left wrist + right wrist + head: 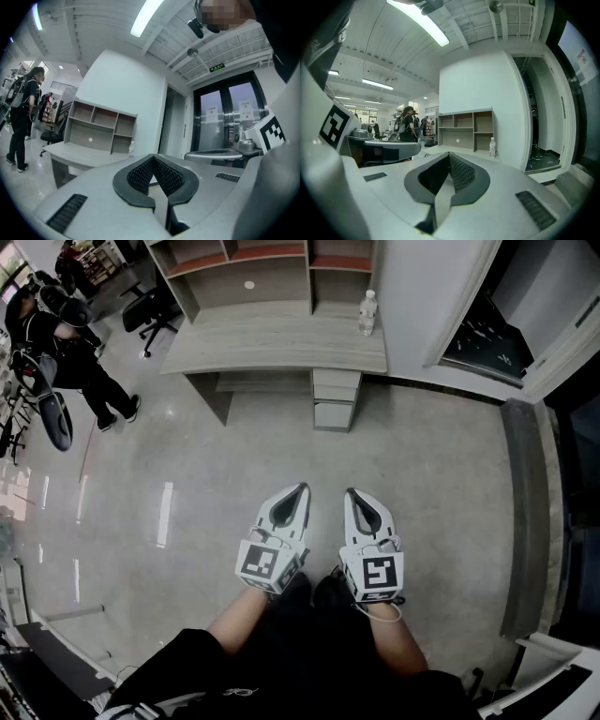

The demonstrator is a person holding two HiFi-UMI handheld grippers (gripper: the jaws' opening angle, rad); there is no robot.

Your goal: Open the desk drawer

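Observation:
The grey desk (pixel 281 343) stands against the far wall, a good way ahead of me across the floor. Its drawer stack (pixel 335 397) sits under the right end, every drawer closed. Both grippers are held low, close to my body and side by side, pointing toward the desk. The left gripper (pixel 302 489) is shut with nothing in it, its ribbed pads meeting at the tip (pixel 152 157). Equally empty and shut is the right gripper (pixel 351 493), seen again in its own view (pixel 449 155). Neither touches anything.
A shelf hutch (pixel 267 268) rises from the desk's back and a water bottle (pixel 367 313) stands at its right end. A person with a backpack (pixel 70 343) and an office chair (pixel 150 310) are at far left. A dark doorway (pixel 492 334) opens at right.

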